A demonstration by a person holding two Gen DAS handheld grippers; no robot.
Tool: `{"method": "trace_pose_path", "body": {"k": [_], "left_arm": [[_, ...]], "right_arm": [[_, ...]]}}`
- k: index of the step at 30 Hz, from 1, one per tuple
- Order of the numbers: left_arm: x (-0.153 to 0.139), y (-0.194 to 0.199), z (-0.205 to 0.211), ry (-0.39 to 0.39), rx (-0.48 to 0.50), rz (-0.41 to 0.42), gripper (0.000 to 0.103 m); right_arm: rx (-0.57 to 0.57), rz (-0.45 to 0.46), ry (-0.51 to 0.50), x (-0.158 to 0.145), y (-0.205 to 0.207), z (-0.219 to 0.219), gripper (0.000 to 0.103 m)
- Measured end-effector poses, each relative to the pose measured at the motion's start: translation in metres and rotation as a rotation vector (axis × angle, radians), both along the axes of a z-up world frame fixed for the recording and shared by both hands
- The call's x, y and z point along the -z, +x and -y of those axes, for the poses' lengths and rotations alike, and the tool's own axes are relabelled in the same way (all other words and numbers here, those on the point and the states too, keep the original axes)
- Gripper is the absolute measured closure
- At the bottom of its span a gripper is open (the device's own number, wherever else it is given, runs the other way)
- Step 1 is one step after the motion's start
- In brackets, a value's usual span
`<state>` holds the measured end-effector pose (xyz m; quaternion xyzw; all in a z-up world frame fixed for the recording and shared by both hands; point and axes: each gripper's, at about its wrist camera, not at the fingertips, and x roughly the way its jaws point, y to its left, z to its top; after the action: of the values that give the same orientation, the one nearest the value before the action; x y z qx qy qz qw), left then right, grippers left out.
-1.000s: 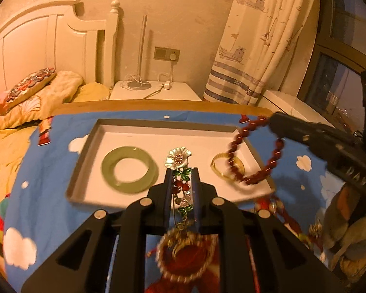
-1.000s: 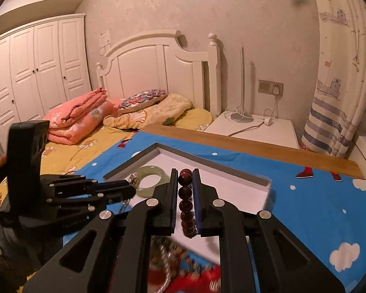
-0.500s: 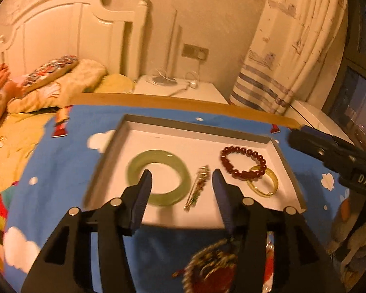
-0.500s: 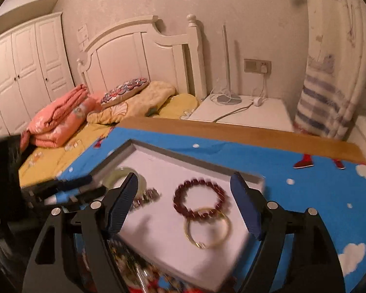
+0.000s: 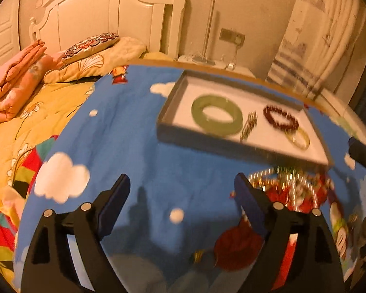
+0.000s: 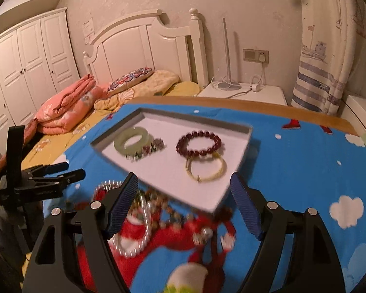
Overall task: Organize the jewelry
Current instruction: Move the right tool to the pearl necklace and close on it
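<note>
two handheld grippers are hovering over a surface covered in a blue cloud-print cloth [image 6: 292, 171], in a bedroom under warm light. the step in hand looks like going back for more jewelry: a loose pile of jewelry [image 6: 158, 217], beaded strands and small pieces, is lying on the cloth just in front of a shallow white tray [image 6: 236, 185].

the tray is already holding a pale green bangle [image 6: 131, 141], a jewelled brooch [image 6: 148, 150] touching the bangle's side, a dark red bead bracelet [image 6: 198, 142], and a thin gold bangle [image 6: 205, 168] partly overlapped by the red beads.

the right gripper [image 6: 184, 188] is standing wide and empty, angled downward with the pile and the tray's near corner between its fingers. the left gripper [image 5: 181, 188] is opening, with nothing between its jaws, pointing down at bare cloth; the pile is just beside its right finger.

to do this well, each gripper is probably best lowering onto a single strand at the pile's edge, avoiding tangled neighbours and the tray's rim.
</note>
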<state>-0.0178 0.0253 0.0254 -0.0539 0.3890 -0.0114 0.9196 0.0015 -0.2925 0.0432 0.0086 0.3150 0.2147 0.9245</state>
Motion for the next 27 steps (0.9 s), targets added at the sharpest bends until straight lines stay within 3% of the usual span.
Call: {"method": "trace_pose_path", "body": {"k": [8, 13, 20, 24, 27], "left_arm": [[0.01, -0.018, -0.007, -0.073, 0.05, 0.019, 0.012], [0.017, -0.013, -0.03, -0.215, -0.013, -0.011, 0.011], [0.014, -0.016, -0.03, -0.226, -0.029, 0.005, 0.006], [0.011, -0.016, -0.03, -0.243, -0.022, 0.02, 0.004], [0.01, -0.017, -0.031, -0.249, -0.015, 0.028, 0.003]], "right_arm": [[-0.02, -0.043, -0.024, 0.018, -0.029, 0.01, 0.027], [-0.144, -0.032, -0.057, 0.02, -0.033, -0.032, 0.031], [-0.273, 0.055, -0.255, 0.025, -0.036, -0.097, 0.053], [-0.324, 0.103, -0.346, 0.029, -0.039, -0.12, 0.061], [-0.356, 0.173, -0.47, 0.033, -0.042, -0.136, 0.067]]}}
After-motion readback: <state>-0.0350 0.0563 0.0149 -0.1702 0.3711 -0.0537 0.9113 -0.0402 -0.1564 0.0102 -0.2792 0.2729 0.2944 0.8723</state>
